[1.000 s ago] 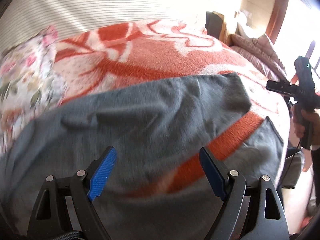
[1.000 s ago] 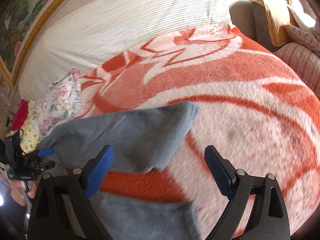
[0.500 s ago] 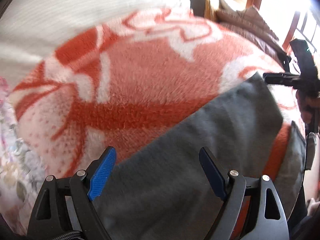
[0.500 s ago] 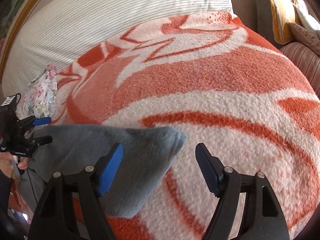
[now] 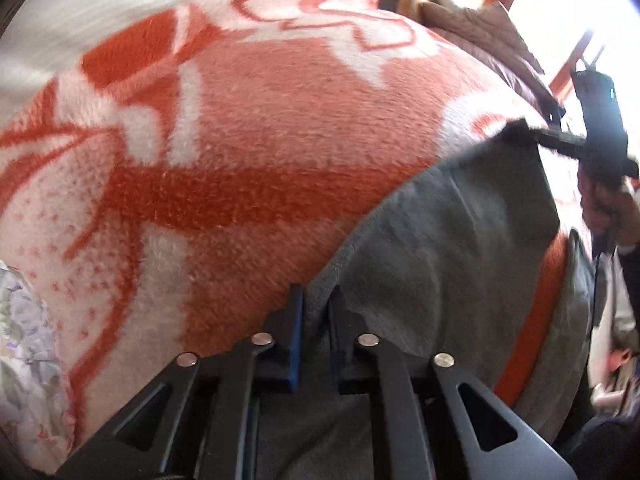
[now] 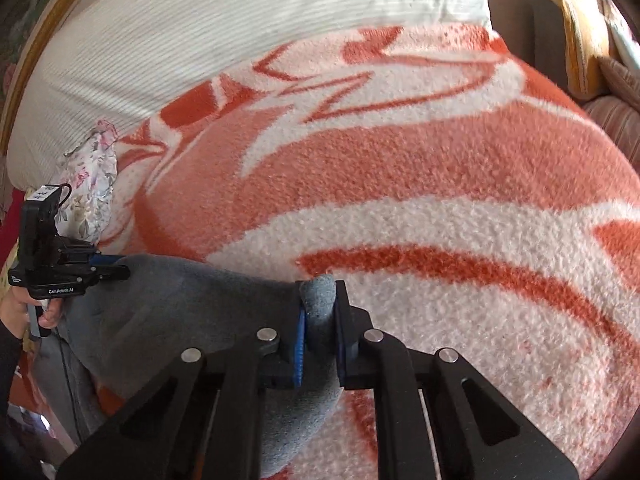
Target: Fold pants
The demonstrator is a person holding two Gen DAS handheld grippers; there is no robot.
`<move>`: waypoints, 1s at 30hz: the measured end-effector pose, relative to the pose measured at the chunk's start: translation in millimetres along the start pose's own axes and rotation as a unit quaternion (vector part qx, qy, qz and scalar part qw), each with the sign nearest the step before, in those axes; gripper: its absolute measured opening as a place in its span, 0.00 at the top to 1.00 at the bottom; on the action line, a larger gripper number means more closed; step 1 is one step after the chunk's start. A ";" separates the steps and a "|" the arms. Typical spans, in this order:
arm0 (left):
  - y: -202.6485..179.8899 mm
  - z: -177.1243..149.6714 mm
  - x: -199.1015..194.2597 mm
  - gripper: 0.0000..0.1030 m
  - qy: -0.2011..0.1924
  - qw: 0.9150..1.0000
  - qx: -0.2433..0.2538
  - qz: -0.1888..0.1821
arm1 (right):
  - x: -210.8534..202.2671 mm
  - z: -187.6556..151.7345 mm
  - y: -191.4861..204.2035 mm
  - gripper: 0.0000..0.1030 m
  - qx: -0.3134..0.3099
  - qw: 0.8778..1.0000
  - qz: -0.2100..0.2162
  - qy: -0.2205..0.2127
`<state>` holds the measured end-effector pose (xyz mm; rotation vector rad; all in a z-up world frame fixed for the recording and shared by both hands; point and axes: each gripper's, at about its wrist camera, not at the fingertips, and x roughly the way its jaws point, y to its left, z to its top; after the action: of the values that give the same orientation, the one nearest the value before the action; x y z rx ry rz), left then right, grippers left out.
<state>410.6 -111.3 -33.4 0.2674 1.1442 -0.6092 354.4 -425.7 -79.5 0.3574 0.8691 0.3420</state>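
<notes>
Now pinching the gray pants (image 5: 448, 256) near the bed's (image 5: 256, 128) front edge, left gripper (image 5: 317, 312) and right gripper (image 6: 319, 320) both squeezed on cloth. Next: lift and fold over, keeping corners even.

The left gripper (image 5: 316, 312) is pinching grey fabric between nearly closed jaws, while the right gripper (image 6: 319, 312) is clamping a bunched fold (each held by a bare hand (image 5: 608, 208), low and level).
</notes>
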 end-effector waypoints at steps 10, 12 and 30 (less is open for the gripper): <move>-35.5 -59.1 -61.6 0.94 -0.052 0.997 -0.041 -0.049 | -55.5 -12.7 20.7 0.89 -0.031 0.998 0.024 -0.049; -50.9 -72.3 -74.4 0.95 -0.062 0.995 -0.046 -0.060 | -66.4 -23.3 20.7 0.89 -0.034 0.997 0.038 -0.060; -142.2 -166.6 -122.1 0.96 -0.090 0.989 -0.071 -0.097 | -126.3 -123.0 6.9 0.89 -0.083 0.983 0.130 -0.096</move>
<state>166.7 -105.4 24.9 -0.0218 1.0392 -0.7058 180.8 -453.8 -64.3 0.3424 0.6003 0.6081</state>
